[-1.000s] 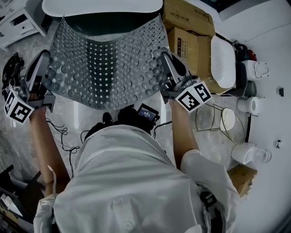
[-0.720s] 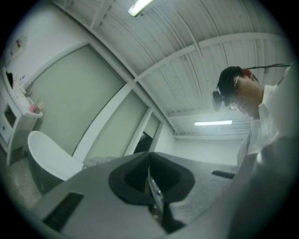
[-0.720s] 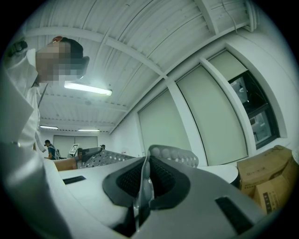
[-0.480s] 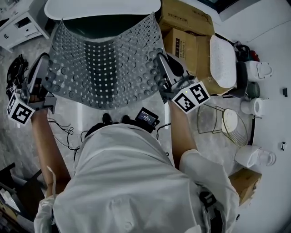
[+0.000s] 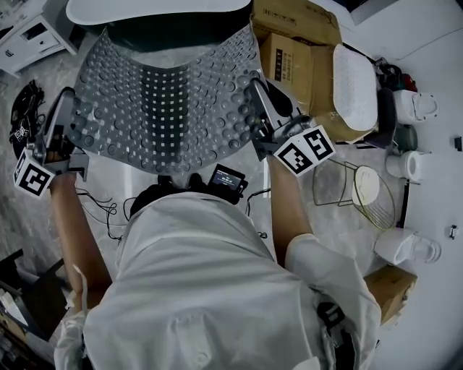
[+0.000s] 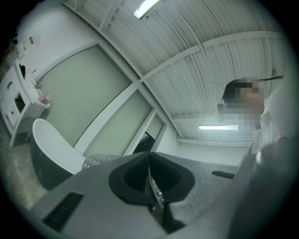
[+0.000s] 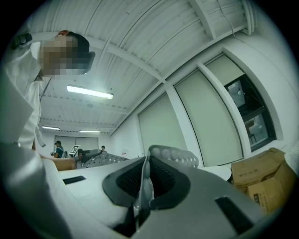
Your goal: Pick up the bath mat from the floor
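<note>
Two tools, the left tool [image 5: 71, 101] and the right tool [image 5: 255, 90], are holding one bath mat [image 5: 166, 101]. One bathtub [image 5: 159, 9], one wire basket [image 5: 362, 195] and at least three cardboard boxes [image 5: 293, 18] are standing around.

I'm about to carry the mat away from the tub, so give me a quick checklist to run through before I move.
1. Grip of the left claw on the bath mat: ok, shut on its edge.
2. Grip of the right claw on the opposite edge: ok, shut on it.
3. Mat spread between the claws, not folded over: ok.
4. Far edge clear of the bathtub: cannot tell; it overlaps the tub in the head view.
5. Floor clear for stepping: not ok; cables lie by the person's feet.
</note>
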Motion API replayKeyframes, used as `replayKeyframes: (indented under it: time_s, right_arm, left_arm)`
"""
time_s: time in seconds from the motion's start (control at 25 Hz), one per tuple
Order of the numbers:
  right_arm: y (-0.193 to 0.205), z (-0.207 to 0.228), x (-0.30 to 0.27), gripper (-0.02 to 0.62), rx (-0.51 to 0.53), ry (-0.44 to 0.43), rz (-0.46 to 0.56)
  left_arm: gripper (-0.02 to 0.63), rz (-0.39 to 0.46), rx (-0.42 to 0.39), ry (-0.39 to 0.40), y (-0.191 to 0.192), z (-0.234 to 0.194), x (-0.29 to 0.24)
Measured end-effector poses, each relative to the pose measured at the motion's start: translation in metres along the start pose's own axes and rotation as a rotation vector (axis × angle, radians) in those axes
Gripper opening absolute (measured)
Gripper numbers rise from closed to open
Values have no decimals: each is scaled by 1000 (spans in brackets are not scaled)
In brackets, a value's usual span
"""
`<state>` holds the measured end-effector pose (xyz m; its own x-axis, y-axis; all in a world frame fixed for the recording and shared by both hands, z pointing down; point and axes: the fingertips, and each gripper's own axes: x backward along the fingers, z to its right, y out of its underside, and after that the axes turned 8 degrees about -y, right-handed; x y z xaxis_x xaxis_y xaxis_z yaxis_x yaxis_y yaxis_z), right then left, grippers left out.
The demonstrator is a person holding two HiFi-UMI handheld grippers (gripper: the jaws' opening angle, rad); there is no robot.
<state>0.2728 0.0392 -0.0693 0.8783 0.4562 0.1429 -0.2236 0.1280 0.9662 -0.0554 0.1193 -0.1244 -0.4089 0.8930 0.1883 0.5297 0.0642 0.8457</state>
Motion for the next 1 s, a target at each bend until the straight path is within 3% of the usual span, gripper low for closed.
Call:
replayKeyframes:
  time_s: [1.0]
  right_arm:
    - [7,9,1,37,-74,7,19]
  left_arm:
    - [9,-18,63,23,4,1,-2]
